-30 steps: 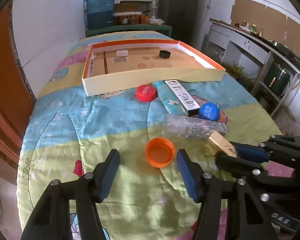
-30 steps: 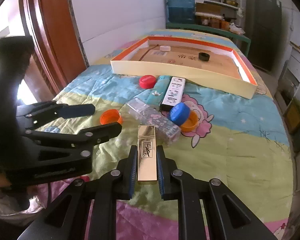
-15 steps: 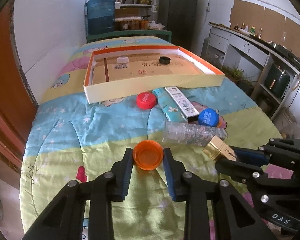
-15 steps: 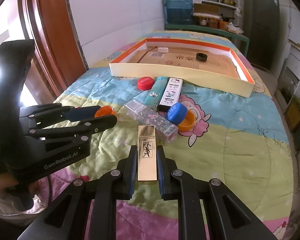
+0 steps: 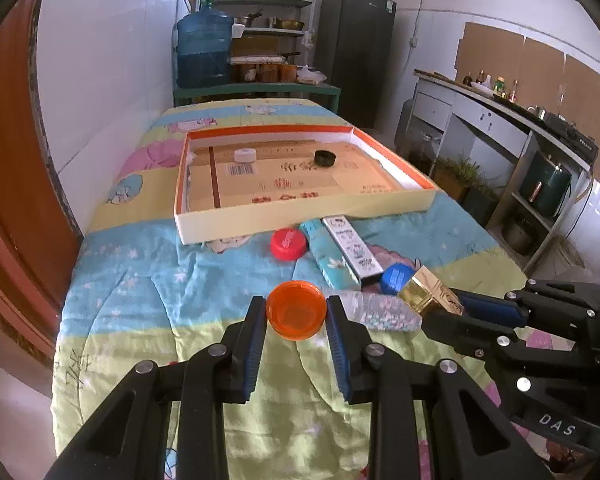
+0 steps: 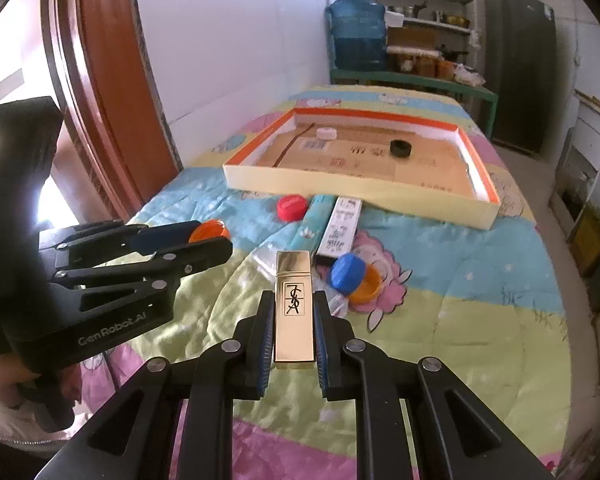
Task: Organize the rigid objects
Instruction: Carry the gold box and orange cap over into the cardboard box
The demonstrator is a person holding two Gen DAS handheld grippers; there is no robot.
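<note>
Only a white cap (image 5: 245, 155) and a black cap (image 5: 325, 158) lie in the shallow cardboard tray (image 5: 300, 222) so far, while my left gripper (image 5: 296, 316), its jaws just closed, pinches a glossy orange cap (image 5: 296, 316) above the quilt (image 5: 148, 280) and my right gripper (image 6: 294, 320) is clamped on a slim, mirror-gold case (image 6: 294, 308). Left on the soft quilt, as I judge it, are a red cap (image 5: 288, 243), a blue cap (image 5: 396, 278) on another orange one (image 6: 370, 286), two flat printed boxes (image 5: 342, 250) and a clear plastic box (image 5: 380, 314), all hard-edged and smooth.
</note>
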